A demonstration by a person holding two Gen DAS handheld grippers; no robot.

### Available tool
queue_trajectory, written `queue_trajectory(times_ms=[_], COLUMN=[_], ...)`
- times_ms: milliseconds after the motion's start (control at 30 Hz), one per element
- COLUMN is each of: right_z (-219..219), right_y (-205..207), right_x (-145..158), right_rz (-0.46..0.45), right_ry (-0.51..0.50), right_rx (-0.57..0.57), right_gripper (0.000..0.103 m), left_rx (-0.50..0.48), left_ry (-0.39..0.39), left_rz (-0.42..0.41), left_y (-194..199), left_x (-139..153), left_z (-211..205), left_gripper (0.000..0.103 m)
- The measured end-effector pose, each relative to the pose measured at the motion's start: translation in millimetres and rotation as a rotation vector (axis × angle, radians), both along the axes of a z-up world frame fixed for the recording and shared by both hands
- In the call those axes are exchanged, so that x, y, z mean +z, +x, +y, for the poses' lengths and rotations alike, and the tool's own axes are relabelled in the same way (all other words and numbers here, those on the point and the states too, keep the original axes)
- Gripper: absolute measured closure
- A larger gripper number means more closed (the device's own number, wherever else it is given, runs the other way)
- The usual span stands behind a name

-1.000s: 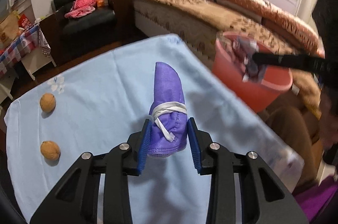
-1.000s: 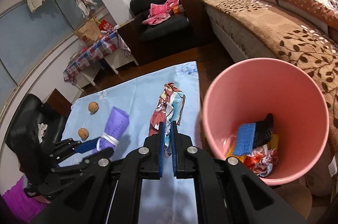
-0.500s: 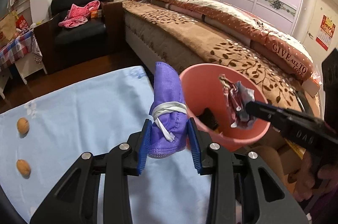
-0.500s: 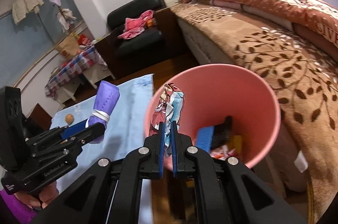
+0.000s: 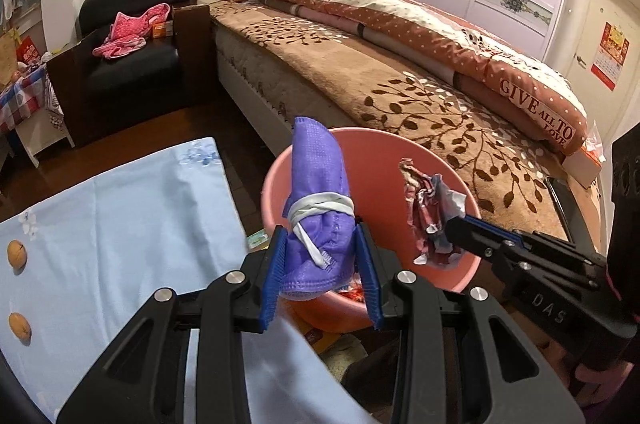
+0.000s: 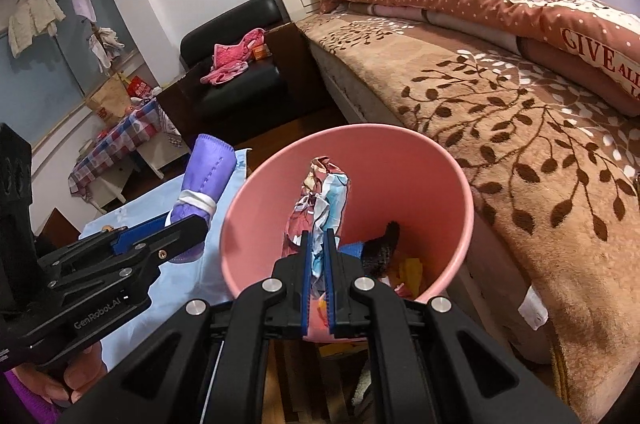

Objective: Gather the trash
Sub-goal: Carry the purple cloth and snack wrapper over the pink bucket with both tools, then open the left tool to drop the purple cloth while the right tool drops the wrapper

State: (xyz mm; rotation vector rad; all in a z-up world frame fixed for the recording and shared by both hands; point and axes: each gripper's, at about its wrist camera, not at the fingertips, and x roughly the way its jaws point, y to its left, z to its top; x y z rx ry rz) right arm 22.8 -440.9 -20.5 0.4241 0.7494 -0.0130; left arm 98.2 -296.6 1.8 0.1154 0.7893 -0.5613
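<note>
in the left wrist view the left gripper [image 5: 322,274] sits at 6 o'clock, its blue pads pressed against the sides of a rolled purple mask [image 5: 318,212] bound with a white strap; the jaws stand partly apart, filled by the roll. the roll rises upright in front of the near-left rim of the pink bin [image 5: 368,144]. at 4 o'clock the right gripper [image 5: 450,230] reaches in from the right, its tips over the bin's mouth, clamping a crumpled wrapper [image 5: 430,208].

in the right wrist view the right gripper [image 6: 318,258] shows its jaws nearly together, with only the thin wrapper [image 6: 322,198] between the pads. the wrapper stands over the bin [image 6: 440,168] interior, inside the rim, with open room around it. dark and yellow scraps lie at the bin's bottom.

at 9 o'clock in the left wrist view the pale blue tablecloth [image 5: 120,224] ends just beside the bin's left rim. two walnuts [image 5: 18,252] lie near its far left edge, well apart from the bin. beyond, at 1 o'clock, the bed [image 5: 400,84] edge runs close behind the bin; a black armchair [image 5: 132,64] stands at 11 o'clock.
</note>
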Motion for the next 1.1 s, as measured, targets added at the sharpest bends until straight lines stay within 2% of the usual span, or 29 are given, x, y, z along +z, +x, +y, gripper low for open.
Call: queue_trajectory(times_ms=[367, 1100], right_z=[-8, -11], right_y=[2, 12], right_x=[-8, -20], right_rz=[0.018, 0.048], right_ry=[0.003, 0.001], right_rx=[-0.008, -0.006], right_gripper=[0.098, 0.098], left_rx=[-0.003, -0.017], left_ry=[0.017, 0.026], left_rz=[0.013, 0.06], left_y=[2, 13], left_x=[-8, -21], left_z=[-19, -27], left_gripper=[0.068, 0.068])
